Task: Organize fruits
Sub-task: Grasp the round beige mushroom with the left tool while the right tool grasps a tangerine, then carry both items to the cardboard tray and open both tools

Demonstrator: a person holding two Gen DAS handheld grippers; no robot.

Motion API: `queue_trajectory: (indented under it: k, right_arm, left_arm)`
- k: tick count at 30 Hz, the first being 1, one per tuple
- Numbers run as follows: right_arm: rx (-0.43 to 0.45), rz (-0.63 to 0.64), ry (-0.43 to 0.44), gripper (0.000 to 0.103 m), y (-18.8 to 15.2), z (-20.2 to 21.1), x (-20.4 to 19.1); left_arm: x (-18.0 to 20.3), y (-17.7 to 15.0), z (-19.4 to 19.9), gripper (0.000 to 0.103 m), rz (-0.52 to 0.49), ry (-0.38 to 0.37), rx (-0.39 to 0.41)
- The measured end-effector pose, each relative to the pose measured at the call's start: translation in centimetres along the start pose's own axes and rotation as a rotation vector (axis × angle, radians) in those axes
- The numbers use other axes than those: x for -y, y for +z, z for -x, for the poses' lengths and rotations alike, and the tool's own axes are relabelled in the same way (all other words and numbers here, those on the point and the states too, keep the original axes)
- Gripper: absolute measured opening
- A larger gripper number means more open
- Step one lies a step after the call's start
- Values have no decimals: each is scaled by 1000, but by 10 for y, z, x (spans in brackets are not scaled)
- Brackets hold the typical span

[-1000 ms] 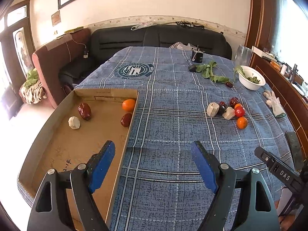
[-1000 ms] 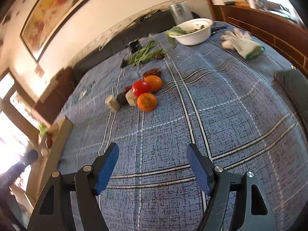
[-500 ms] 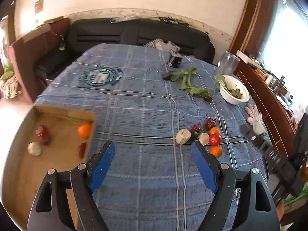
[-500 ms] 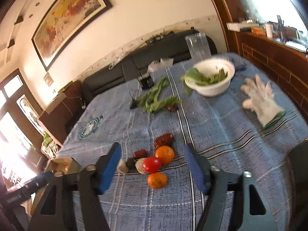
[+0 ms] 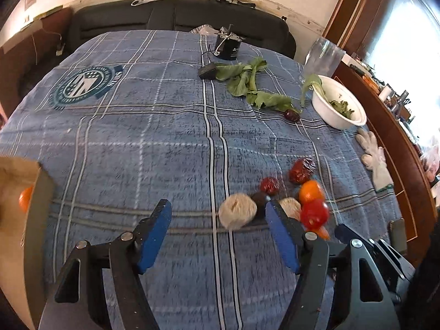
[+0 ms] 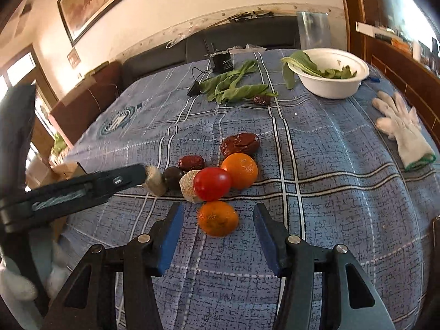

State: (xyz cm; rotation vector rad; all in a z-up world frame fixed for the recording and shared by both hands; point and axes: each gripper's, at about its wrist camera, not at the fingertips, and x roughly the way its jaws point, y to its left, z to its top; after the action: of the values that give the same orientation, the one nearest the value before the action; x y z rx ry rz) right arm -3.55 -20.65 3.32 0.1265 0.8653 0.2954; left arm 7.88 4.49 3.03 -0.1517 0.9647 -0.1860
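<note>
A cluster of fruits lies on the blue plaid tablecloth (image 6: 330, 165). In the right wrist view a small orange (image 6: 218, 218) sits between the open fingers of my right gripper (image 6: 217, 236). Behind it are a red tomato (image 6: 212, 183), a larger orange (image 6: 240, 170), a big dark red date (image 6: 240, 144), a smaller date (image 6: 191, 162) and two beige lumps (image 6: 188, 184). My left gripper (image 5: 217, 231) is open, with a beige lump (image 5: 238, 215) just ahead between its fingertips. The cardboard box (image 5: 16, 220) at the left holds an orange (image 5: 25, 198).
A white bowl of greens (image 6: 332, 74), loose green leaves (image 6: 233, 88) with a lone date (image 6: 261, 99), a black device (image 6: 221, 62), a clear jar (image 6: 313, 31) and a white glove (image 6: 404, 129) lie further back and right. A sofa stands behind the table.
Both grippers have moved in on the fruit cluster. The left swung right, away from the box. The right came down low, so the small orange now lies between its fingers.
</note>
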Motion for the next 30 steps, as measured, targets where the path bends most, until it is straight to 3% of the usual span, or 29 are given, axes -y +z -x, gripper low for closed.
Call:
queue_trajectory:
  k: [3, 5, 7, 12, 14, 16, 19, 21, 30]
  right_arm:
    - [-17, 2, -4, 57, 0, -6, 1]
    - [-25, 6, -6, 51, 0, -9, 0]
    - [-40, 10, -12, 43, 0, -14, -1]
    - [-51, 23, -26, 37, -4, -17, -6]
    - [-48, 30, -37, 37, -4, -18, -8]
    - [-46, 30, -40, 37, -3, -19, -9]
    - [-43, 18, -34, 34, -2, -17, -7]
    - [-45, 4, -20, 34, -2, -15, -6]
    - [1, -16, 130, 34, 0, 0, -12]
  left_arm:
    - [-1, 0, -15, 50, 0, -39, -32]
    - [-3, -1, -15, 35, 15, -89, -20]
    - [-2, -2, -13, 30, 14, -115, -16]
    - [-5, -7, -10, 33, 43, -122, 0]
    - [-9, -7, -15, 51, 58, -96, 4]
    - [-10, -6, -17, 51, 59, -99, 16]
    - [-5, -6, -11, 29, 33, -129, 19]
    - [2, -8, -5, 29, 7, -69, 29]
    - [-4, -27, 75, 29, 17, -108, 133]
